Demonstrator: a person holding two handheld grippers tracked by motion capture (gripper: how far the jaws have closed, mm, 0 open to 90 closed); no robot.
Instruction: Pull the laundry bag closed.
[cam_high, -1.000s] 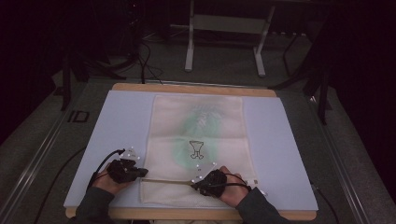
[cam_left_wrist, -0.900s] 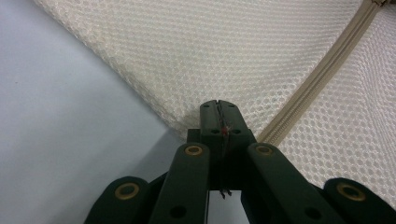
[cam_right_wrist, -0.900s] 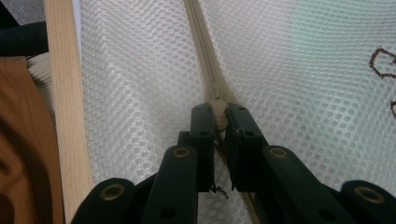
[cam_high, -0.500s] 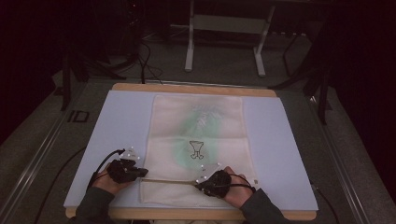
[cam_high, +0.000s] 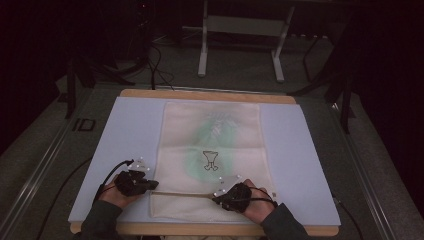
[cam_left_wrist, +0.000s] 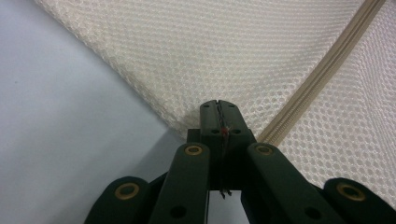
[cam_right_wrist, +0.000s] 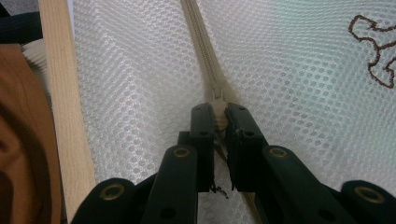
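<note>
A cream mesh bag (cam_high: 210, 145) with a small brown emblem (cam_high: 210, 161) lies flat on the pale mat (cam_high: 125, 135). A beige zipper (cam_high: 182, 194) runs across its near end. My left gripper (cam_high: 152, 186) is shut on the bag's left edge beside the zipper's end; in the left gripper view the jaws (cam_left_wrist: 218, 106) pinch the mesh (cam_left_wrist: 233, 51) next to the zipper (cam_left_wrist: 322, 65). My right gripper (cam_high: 217, 199) sits on the zipper line. In the right gripper view it (cam_right_wrist: 219, 114) is shut on the zipper pull (cam_right_wrist: 218, 103), with zipper (cam_right_wrist: 198, 42) running ahead.
The table's wooden edge (cam_right_wrist: 60, 116) lies close to the right gripper's left side, with a brown sleeve (cam_right_wrist: 18, 140) beyond it. The mat has bare room left and right of the bag. A metal stand (cam_high: 240, 30) and cables are on the floor behind the table.
My right gripper has slid a little to the right along the zipper line. The left gripper has stayed in place on the bag's edge.
</note>
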